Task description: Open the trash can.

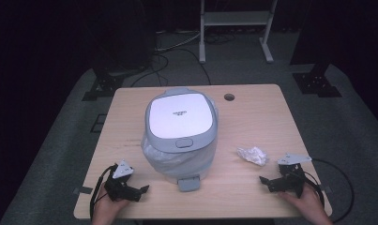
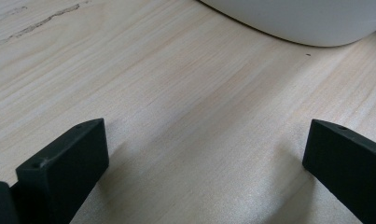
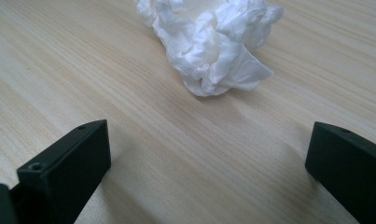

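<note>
A white pedal bin (image 1: 179, 136) with its lid down and a clear liner bunched under the rim stands ahead of the left claw (image 1: 139, 192), between both claws. Each claw is spread wide, holding nothing. Crumpled white plastic (image 3: 213, 42) lies just ahead of the right claw (image 1: 265, 182) on the table (image 1: 252, 117).

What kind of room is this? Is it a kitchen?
Probably not a kitchen. It looks more like a lab or recording room: dark curtains hang all around, cables trail over a grey carpet, and one small wooden table holds a pedal bin and a crumpled tissue.
</note>
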Demonstrator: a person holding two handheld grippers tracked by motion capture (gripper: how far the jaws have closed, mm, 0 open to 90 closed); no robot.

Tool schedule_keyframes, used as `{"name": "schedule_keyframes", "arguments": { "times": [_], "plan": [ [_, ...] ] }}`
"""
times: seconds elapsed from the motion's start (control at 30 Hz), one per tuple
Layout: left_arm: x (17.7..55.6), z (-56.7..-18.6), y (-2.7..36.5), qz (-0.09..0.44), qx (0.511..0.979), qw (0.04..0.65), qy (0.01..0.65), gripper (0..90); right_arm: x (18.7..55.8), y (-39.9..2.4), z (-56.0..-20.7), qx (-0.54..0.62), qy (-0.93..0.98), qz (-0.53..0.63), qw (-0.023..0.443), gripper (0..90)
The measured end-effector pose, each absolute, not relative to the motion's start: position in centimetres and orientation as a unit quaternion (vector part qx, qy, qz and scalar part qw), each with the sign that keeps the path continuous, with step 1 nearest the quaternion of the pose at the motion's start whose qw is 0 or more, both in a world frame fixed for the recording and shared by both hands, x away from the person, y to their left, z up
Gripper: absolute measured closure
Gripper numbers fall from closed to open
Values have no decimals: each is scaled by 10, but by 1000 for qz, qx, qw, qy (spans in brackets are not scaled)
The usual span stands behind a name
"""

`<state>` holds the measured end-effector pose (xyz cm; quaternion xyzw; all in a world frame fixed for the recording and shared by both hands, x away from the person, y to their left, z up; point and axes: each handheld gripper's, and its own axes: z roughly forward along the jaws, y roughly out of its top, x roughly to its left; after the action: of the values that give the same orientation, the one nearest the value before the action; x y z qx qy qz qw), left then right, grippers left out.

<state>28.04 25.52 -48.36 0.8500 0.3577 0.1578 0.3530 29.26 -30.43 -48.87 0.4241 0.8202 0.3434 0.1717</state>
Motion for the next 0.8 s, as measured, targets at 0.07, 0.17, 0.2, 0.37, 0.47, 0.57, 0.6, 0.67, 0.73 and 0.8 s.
{"name": "schedule_keyframes", "arguments": {
  "times": [0.07,0.17,0.2,0.37,0.47,0.57,0.6,0.67,0.73,0.8],
  "plan": [
    [281,-484,255,158,850,353,358,0,293,-304,-489,424,820,343,172,0],
    [280,-483,256,160,847,357,361,8,293,-304,-489,424,820,343,172,0],
    [279,-483,256,162,845,361,361,36,293,-304,-489,424,820,343,172,0],
    [279,-482,257,152,840,374,362,116,293,-304,-489,424,820,343,172,0],
    [278,-480,255,147,844,373,357,132,293,-304,-489,424,820,343,172,0],
    [275,-476,258,140,843,385,349,202,293,-304,-489,424,820,343,172,0],
    [274,-474,258,141,840,389,350,211,293,-304,-489,424,820,344,172,0],
    [275,-472,259,141,838,392,351,231,293,-304,-489,424,820,344,172,0],
    [276,-465,256,143,835,397,354,236,293,-304,-489,424,820,344,172,0],
    [274,-461,256,137,836,403,346,292,293,-304,-489,424,820,343,172,0]
  ]
}}
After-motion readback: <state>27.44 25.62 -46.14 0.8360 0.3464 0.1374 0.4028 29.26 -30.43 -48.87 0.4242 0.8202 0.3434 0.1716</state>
